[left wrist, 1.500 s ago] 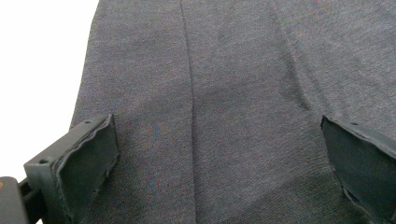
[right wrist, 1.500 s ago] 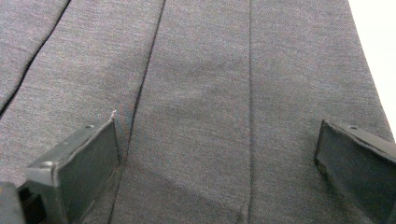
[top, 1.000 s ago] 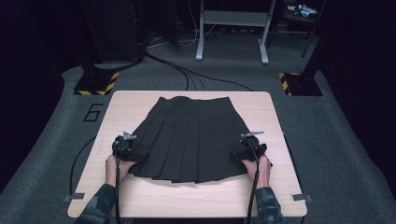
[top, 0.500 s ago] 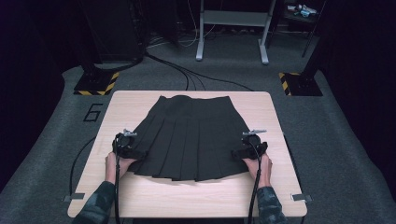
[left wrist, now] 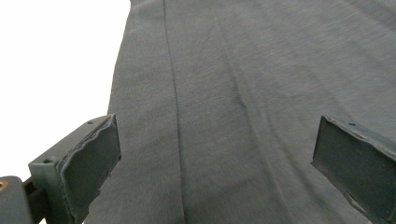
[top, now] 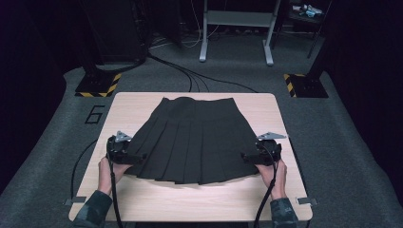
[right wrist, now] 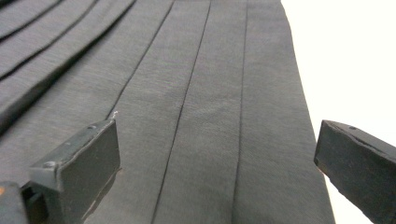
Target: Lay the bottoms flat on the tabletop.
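Both the left gripper [top: 135, 156] and right gripper [top: 247, 156] gape wide, holding nothing, apparently hovering over the black pleated fabric skirt's [top: 192, 140] side edges between them.

Black tools [top: 142, 157], trailing cables, camouflage sleeves [top: 92, 214]

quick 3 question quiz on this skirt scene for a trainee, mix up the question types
1. True or false: the left hand-held gripper has its jaws shut on the skirt.
2. Which end of the skirt lies nearest the person: A the hem, B the waistband?
3. Fill in: the skirt lies flat on a light wooden ____.

Key
1. False: its jaws stand wide apart over the cloth, as do those of the right hand-held gripper.
2. A.
3. table.
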Available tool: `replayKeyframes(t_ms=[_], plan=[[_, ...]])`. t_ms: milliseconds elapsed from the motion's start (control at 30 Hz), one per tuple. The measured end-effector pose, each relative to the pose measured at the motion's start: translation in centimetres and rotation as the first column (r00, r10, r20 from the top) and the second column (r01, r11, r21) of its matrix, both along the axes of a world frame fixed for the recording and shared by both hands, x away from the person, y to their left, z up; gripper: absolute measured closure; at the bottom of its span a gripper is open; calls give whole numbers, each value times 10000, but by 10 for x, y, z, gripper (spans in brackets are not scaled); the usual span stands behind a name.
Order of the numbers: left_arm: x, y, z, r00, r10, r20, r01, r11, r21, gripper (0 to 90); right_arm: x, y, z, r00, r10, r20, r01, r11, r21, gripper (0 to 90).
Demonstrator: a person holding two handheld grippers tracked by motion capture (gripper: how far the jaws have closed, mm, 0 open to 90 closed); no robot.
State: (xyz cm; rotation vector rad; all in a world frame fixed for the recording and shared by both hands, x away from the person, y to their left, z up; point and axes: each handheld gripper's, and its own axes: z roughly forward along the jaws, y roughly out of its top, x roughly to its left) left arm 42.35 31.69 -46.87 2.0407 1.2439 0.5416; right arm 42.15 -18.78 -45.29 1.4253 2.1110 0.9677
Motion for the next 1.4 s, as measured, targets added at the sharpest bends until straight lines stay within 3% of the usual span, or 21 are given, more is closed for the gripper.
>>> replayKeyframes(t_ms=[100,333,367,500,700,1000,1033,1067,1167,1267,1300,1400], plan=[[-13,6,9,9997,19,227,-13,9996,-275,6,-16,-9,10,9993,50,358,-51,10000,26,0],[-38,17,18,9974,140,702,-116,9993,-343,7,-43,-24,18,9971,-58,764,53,10000,68,0],[-41,19,20,9983,54,572,-38,9996,-283,7,-49,-27,19,9968,-124,789,122,9999,34,0],[-51,24,19,9977,165,662,-143,9994,-323,7,-60,-35,16,9962,-244,834,238,9997,80,0],[-71,39,3,9976,515,462,-493,9977,-463,6,-81,-56,-1,9950,-641,761,637,9979,82,0],[-85,60,-48,9927,1137,-391,-1162,9909,-682,7,-87,-81,-45,9926,-1217,-12,1217,9925,63,0],[-85,60,-48,9927,1137,-391,-1162,9909,-682,6,-86,-83,-49,9916,-1286,-124,1287,9917,52,0],[-85,62,-58,9916,1203,-482,-1234,9901,-664,6,-85,-85,-53,9908,-1336,-220,1337,9910,3,0],[-88,61,-64,9912,1312,-154,-1318,9900,-493,2,-82,-90,-63,9889,-1462,-278,1464,9892,48,0],[-87,59,-64,9919,1260,-127,-1261,9920,-76,0,-79,-92,-74,9856,-1659,-313,1656,9861,-119,1],[-87,58,-64,9928,1192,-74,-1192,9929,13,0,-77,-91,-75,9848,-1698,-366,1684,9849,-389,4],[-86,59,-63,9942,1051,-231,-1051,9945,41,0,-75,-88,-76,9877,-1546,-223,1531,9864,-595,4]])
